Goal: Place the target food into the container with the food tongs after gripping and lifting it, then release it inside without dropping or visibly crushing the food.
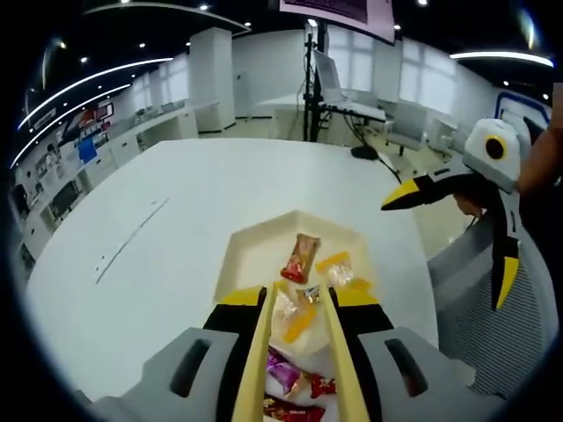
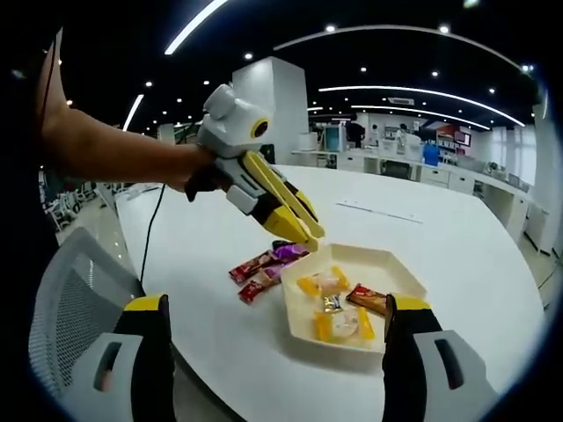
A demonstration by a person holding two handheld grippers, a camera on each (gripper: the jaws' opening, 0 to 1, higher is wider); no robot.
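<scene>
A cream hexagonal container (image 1: 251,246) (image 2: 400,264) lies on the white table and holds several wrapped sweets: a red-brown one (image 1: 300,258) (image 2: 369,299), a yellow one (image 1: 337,266) and an orange-and-white one (image 1: 295,321) (image 2: 321,283). My left gripper (image 1: 296,294) (image 2: 303,230) is shut on cream food tongs (image 1: 253,352), whose arms run up between its jaws. The tong tips hang just over the container's near edge. The orange-and-white sweet shows between the arms; whether it is pinched I cannot tell. My right gripper (image 2: 277,303) (image 1: 442,255) stands wide open and holds nothing.
Purple and red wrapped sweets (image 1: 295,380) (image 2: 264,268) lie loose on the table (image 1: 158,237) beside the container. A grey mesh chair (image 1: 493,334) (image 2: 62,316) stands at the table's edge. A person's arm (image 2: 114,149) holds the left gripper. A black cable (image 2: 151,233) crosses the table.
</scene>
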